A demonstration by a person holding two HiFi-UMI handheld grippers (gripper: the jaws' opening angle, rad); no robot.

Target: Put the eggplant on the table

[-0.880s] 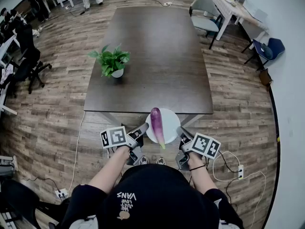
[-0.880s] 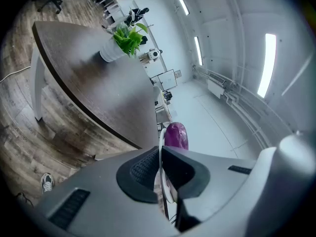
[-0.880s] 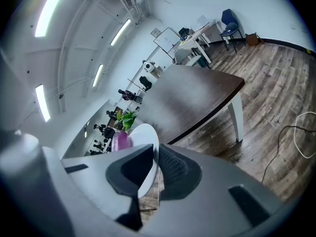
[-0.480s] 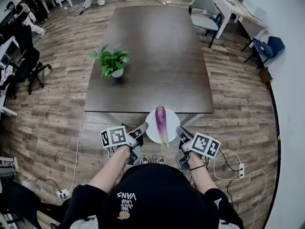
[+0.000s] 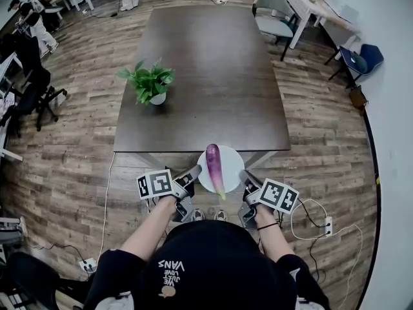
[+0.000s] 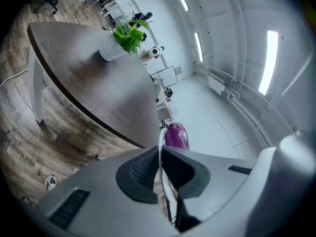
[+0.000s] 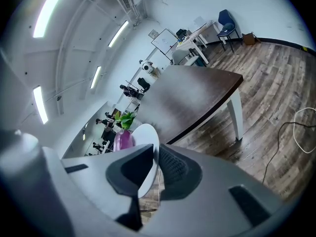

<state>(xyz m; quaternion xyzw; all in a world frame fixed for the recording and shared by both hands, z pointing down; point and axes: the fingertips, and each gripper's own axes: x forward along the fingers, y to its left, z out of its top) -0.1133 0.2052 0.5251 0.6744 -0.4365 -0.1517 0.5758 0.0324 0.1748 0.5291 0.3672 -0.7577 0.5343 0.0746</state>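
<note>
The dark table (image 5: 213,76) stands ahead; the white plate (image 5: 232,163) hangs before its near edge, with the eggplant (image 5: 213,166) lying loose on it; the left gripper (image 5: 193,174) and right gripper (image 5: 246,179) each pinch the rim; the plate should go forward level, so that nothing rolls off.

The dark brown surface (image 5: 219,76) stands on white legs on a wood-plank floor (image 5: 71,147). A potted plant (image 5: 150,82) sits near its left edge.

Black top (image 5: 206,263), perhaps hooded, pale lettering; black wristband (image 5: 265,226); grey left claw (image 5: 195,171), right claw (image 5: 246,175).
</note>
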